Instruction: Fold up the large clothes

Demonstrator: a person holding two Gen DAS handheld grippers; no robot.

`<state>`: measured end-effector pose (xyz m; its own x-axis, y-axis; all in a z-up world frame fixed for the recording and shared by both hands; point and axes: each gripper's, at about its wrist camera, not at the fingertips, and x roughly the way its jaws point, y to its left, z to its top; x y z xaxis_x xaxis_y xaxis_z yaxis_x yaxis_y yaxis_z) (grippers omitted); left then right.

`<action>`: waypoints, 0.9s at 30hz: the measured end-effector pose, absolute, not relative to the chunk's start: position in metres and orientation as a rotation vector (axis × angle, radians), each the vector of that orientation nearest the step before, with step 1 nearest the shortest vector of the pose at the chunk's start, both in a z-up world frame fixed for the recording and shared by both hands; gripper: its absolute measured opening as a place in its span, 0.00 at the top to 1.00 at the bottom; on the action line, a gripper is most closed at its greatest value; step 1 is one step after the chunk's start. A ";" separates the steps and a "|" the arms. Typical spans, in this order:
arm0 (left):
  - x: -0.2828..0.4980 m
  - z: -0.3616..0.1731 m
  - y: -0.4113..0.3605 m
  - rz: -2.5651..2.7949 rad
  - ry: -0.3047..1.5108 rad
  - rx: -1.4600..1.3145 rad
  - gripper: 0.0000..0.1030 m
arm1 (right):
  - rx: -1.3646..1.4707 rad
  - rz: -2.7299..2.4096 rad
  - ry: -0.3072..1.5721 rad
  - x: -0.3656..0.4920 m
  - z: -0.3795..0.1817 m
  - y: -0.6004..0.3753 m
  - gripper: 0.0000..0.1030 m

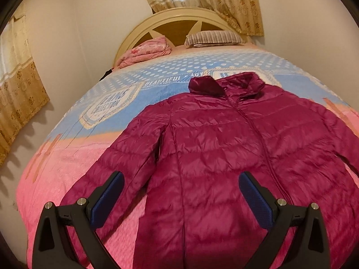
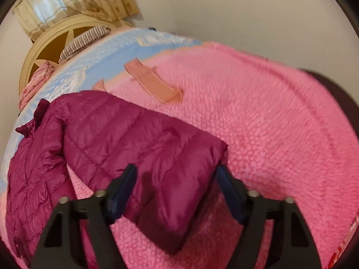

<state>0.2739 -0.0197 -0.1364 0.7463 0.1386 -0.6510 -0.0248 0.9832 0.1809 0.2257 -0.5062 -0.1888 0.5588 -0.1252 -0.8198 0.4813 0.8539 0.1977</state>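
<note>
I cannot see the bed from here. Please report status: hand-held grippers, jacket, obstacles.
Left hand-held gripper open above jacket front. Right hand-held gripper open, straddling sleeve cuff, no grip yet. Jacket flat, unfolded. Nothing blocking.

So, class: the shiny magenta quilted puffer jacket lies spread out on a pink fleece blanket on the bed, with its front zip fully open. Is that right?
Not quite. The magenta quilted puffer jacket does lie spread on the pink fleece blanket, but its front zip is closed, not open. The left wrist view shows this.

A pink and blue blanket (image 1: 74, 157) covers the bed. A striped pillow (image 1: 215, 37) and folded pink quilt (image 1: 145, 52) lie by the headboard (image 1: 143, 29), under patterned curtains (image 1: 224, 0).
</note>
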 end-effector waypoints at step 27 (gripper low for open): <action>0.355 -0.137 0.097 0.318 0.745 0.085 0.01 | -0.081 0.014 0.622 0.341 -0.058 -0.298 0.89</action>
<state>0.3554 0.0965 -0.1366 0.6897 0.3136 -0.6526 -0.2536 0.9489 0.1880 0.3411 -0.2983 -0.0578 0.8129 -0.0118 -0.5823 -0.0372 0.9967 -0.0721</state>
